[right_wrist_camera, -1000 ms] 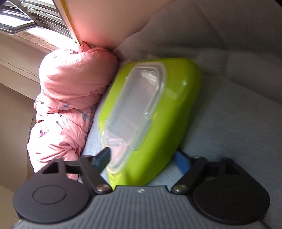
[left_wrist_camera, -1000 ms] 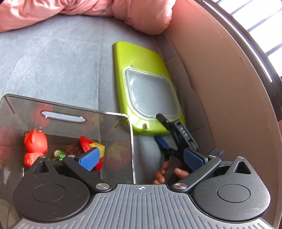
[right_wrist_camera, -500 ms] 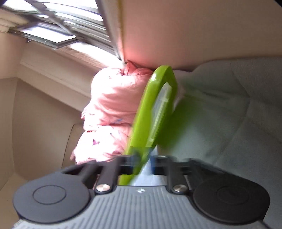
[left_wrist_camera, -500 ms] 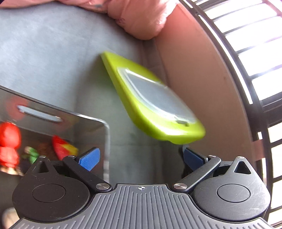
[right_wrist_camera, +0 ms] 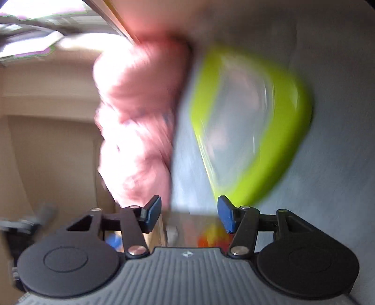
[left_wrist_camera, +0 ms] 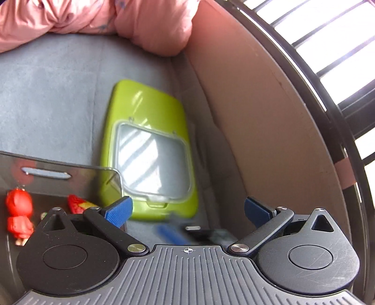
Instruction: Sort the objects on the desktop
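Observation:
A lime-green lid (left_wrist_camera: pixel 150 112) with a clear window lies flat on the grey cushion, its near corner by the clear bin (left_wrist_camera: pixel 58 164). Inside the bin sit a red doll (left_wrist_camera: pixel 18 211) and a red-and-yellow toy (left_wrist_camera: pixel 77 203). My left gripper (left_wrist_camera: pixel 187 208) hangs open above the lid's near end, with nothing between its blue pads. Below it my right gripper (left_wrist_camera: pixel 185 232) shows as a blur. In the right wrist view the lid (right_wrist_camera: pixel 288 112) is blurred and apart from my right gripper (right_wrist_camera: pixel 189 212), whose jaws are opening on nothing.
A pink quilt (left_wrist_camera: pixel 105 18) is bunched at the back of the cushion. A tan padded wall (left_wrist_camera: pixel 269 117) curves along the right, with a barred window (left_wrist_camera: pixel 328 47) behind it. Bare grey cushion (left_wrist_camera: pixel 46 93) spreads to the left of the lid.
The right gripper closed on the lid's near edge and tipped it up on edge. Now it has let go and drawn back, and the lid lies flat, nearer the bin. The left gripper rose slightly.

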